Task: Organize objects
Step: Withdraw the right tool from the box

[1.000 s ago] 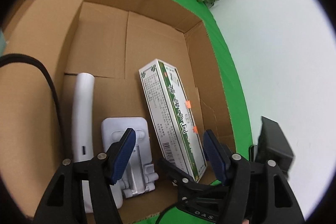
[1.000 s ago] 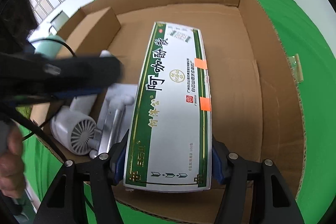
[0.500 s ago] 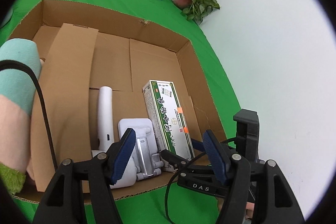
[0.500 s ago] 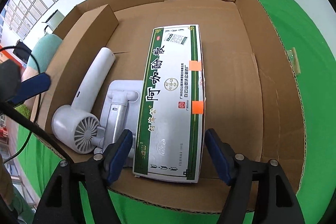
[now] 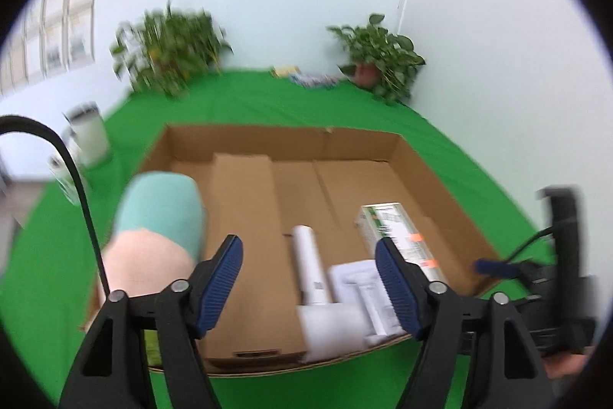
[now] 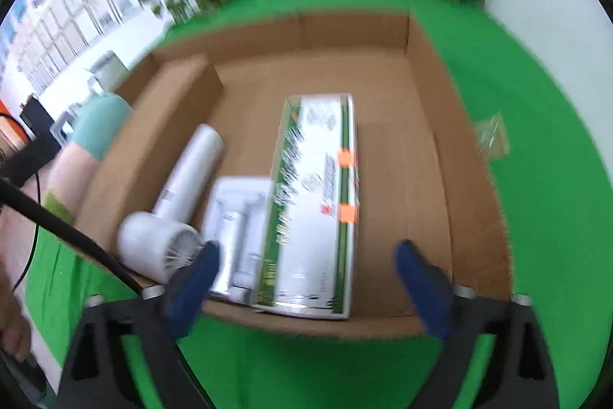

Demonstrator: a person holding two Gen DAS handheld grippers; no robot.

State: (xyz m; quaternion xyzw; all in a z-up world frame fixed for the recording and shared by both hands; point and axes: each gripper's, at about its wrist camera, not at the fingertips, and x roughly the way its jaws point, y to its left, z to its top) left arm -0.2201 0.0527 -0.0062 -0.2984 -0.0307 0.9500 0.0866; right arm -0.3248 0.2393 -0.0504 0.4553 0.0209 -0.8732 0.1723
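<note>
From over the right hand the open cardboard box on the green worktop shows its whole floor: a long green-and-white carton lies flat near the front wall, a white stand lies just left of it, touching its edge, and a white hair dryer lies left of the stand with its round grille toward the front wall. A small clear packet lies on the cloth outside the box's right wall; the other view does not show it. The left-hand view sits lower and further back, so the three things are half hidden, but it shows a pale bin beyond the box's left side and a folded pink and mint cloth against that side. The right hand-held gripper is opening wide above the carton's near end, pads clear of it. The left hand-held gripper is also opening, with nothing between its pads.
</note>
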